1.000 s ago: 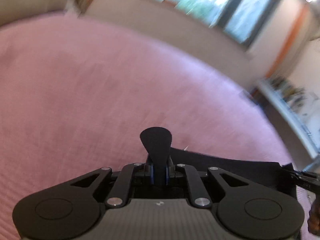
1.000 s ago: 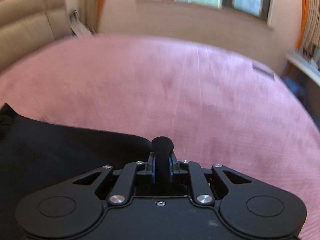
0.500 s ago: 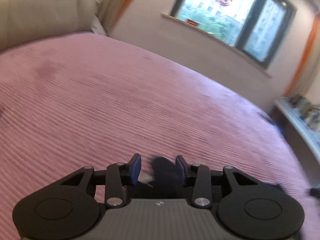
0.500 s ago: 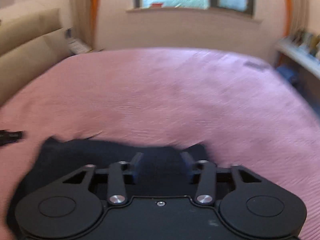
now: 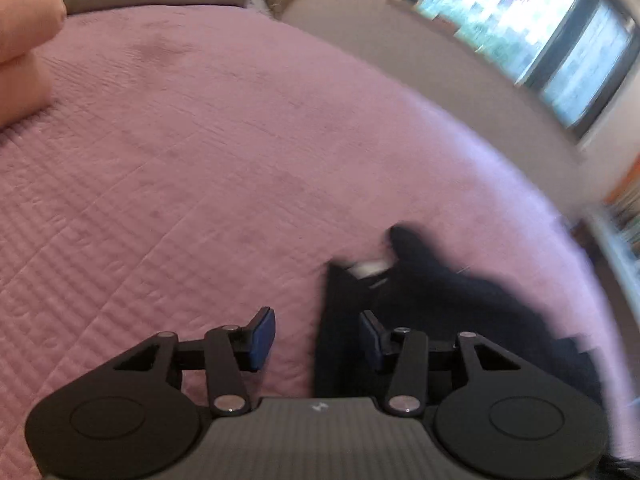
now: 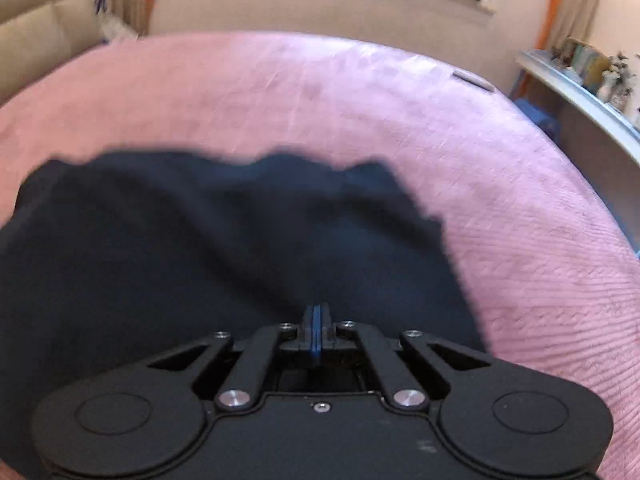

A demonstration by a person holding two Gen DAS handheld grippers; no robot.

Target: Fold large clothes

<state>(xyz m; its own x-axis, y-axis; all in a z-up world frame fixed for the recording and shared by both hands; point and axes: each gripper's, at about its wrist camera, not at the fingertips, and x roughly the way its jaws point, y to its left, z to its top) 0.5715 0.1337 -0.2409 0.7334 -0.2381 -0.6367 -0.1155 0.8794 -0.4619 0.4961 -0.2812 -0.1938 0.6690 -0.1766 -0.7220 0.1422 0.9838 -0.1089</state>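
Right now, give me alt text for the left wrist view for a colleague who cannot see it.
The left gripper, jaws opening with nothing between them, points down at a pink bedspread. A blurred black garment lies crumpled just right of it; a window sits beyond.

Left gripper [image 5: 316,340] let go, jaws opening; right gripper [image 6: 316,320] closed.

a pink quilted bed [image 5: 200,152] carries a rumpled dark garment [image 6: 200,248] and a pink pillow [image 5: 24,40].

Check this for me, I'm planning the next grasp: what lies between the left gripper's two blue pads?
Only bare pink bedspread; left gripper jaws are opening, black garment edge beside the right-hand pad, per the left wrist view.
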